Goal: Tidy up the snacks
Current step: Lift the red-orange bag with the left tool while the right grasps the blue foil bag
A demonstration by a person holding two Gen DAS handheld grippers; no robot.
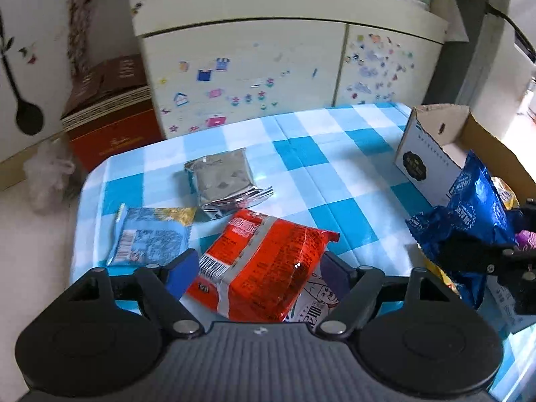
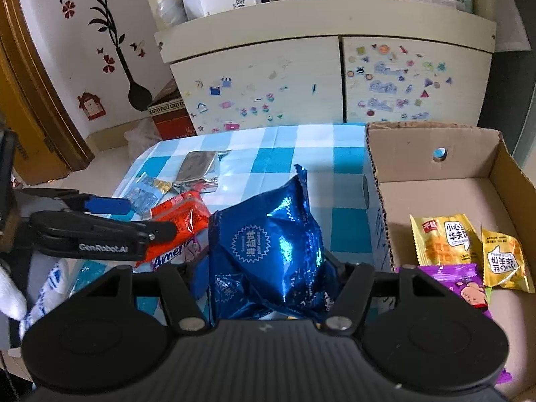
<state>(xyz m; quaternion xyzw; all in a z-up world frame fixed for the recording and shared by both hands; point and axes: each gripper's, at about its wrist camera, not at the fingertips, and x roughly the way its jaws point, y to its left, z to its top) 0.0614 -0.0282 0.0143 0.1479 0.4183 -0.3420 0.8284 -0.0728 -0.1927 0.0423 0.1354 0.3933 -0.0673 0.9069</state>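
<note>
The left tool stands spread around a red snack packet that lies on the bench, which is covered in a blue and white checked cloth. Its blue fingers flank the packet on both sides; from the right wrist view the packet lies between them, and whether the pads touch it cannot be told. Under the red packet a white wrapper with printed figures shows at the near edge.

Beyond it on the cloth lie a pale blue packet with a barcode and a silver foil packet, near each other.

The right tool pinches a crumpled dark blue foil bag, held just left of an open cardboard box standing at the right side of the bench. Inside the box lie two yellow packets side by side and a purple packet partly hidden by the tool.

Behind the bench stands a cream cabinet covered in stickers.
</note>
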